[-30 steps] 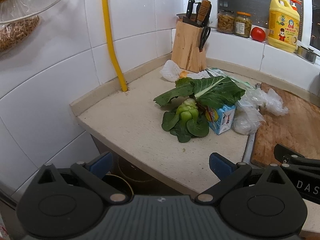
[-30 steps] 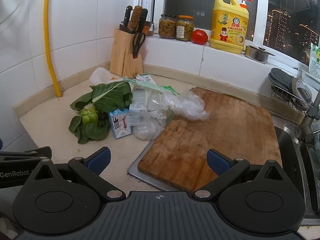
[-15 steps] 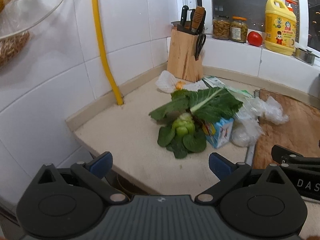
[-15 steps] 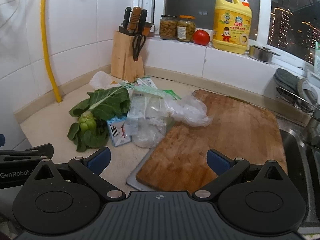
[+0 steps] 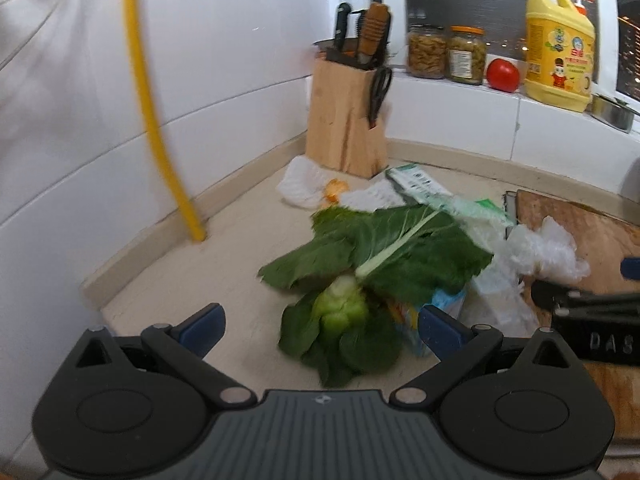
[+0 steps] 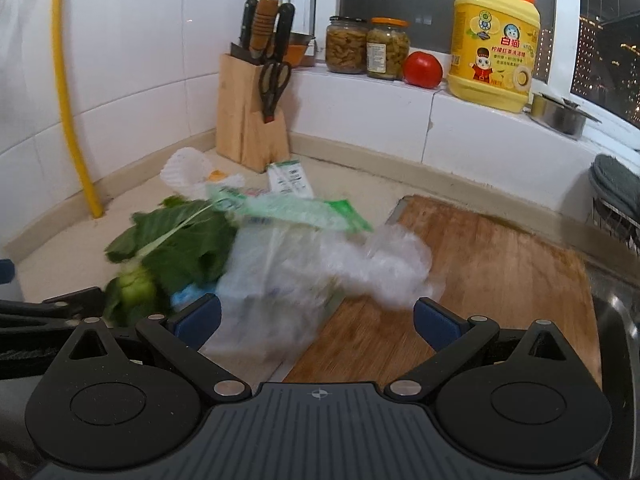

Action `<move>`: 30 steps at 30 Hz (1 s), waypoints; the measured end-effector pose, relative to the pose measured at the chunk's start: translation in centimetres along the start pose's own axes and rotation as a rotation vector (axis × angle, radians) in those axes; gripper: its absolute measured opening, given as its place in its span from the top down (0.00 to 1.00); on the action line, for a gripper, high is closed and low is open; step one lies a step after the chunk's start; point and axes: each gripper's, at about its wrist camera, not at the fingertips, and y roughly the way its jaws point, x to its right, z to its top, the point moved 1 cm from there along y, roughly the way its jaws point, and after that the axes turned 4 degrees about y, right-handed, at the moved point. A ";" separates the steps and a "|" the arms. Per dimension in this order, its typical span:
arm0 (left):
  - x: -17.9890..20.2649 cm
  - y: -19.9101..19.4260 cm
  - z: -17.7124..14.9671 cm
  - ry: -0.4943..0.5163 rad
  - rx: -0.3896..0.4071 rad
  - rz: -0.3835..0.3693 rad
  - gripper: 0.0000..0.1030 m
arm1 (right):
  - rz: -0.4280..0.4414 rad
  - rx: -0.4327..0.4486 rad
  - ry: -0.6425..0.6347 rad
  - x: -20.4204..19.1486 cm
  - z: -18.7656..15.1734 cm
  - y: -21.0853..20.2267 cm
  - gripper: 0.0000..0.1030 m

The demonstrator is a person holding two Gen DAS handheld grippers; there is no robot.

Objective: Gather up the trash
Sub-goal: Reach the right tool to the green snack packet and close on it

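Kitchen counter [image 5: 224, 264]: leafy greens [image 5: 360, 280] lie at twelve o'clock of the spread left gripper [image 5: 320, 324]; spread right gripper [image 6: 316, 316] faces the plastic bags [image 6: 320, 268].

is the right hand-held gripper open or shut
Open. The right hand-held gripper has its two blue fingertips spread wide apart, nothing clamped between them; the crumpled plastic bag lies ahead.

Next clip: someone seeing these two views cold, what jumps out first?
Probably the heap of leafy greens and crumpled clear plastic bags in the counter's corner, spilling onto the wooden cutting board. Both tools, left and right, sit open and empty just in front of it. Behind, the bright yellow detergent jug and red tomato stand out on the window ledge.
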 end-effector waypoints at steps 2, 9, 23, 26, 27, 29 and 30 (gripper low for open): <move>0.6 0.7 0.6 0.031 0.009 -0.002 0.04 | -0.011 0.007 -0.010 0.5 0.7 1.0 0.00; 1.7 2.3 2.4 0.093 0.044 -0.043 0.04 | -0.033 0.011 -0.045 2.9 2.8 4.3 0.00; 5.4 3.2 3.6 0.132 -0.052 -0.338 0.04 | -0.010 -0.022 -0.107 6.5 5.3 8.2 0.00; 5.9 3.2 3.4 0.132 -0.081 -0.405 0.04 | 0.015 -0.025 -0.147 7.0 5.3 8.3 0.00; 6.0 3.2 3.2 0.137 -0.089 -0.417 0.04 | 0.029 -0.029 -0.162 7.2 5.2 8.3 0.00; 6.3 3.1 3.0 0.150 -0.099 -0.441 0.04 | 0.057 -0.034 -0.189 7.3 4.8 8.2 0.00; 6.4 3.1 2.8 0.156 -0.107 -0.450 0.04 | 0.072 -0.036 -0.206 7.2 4.6 8.1 0.00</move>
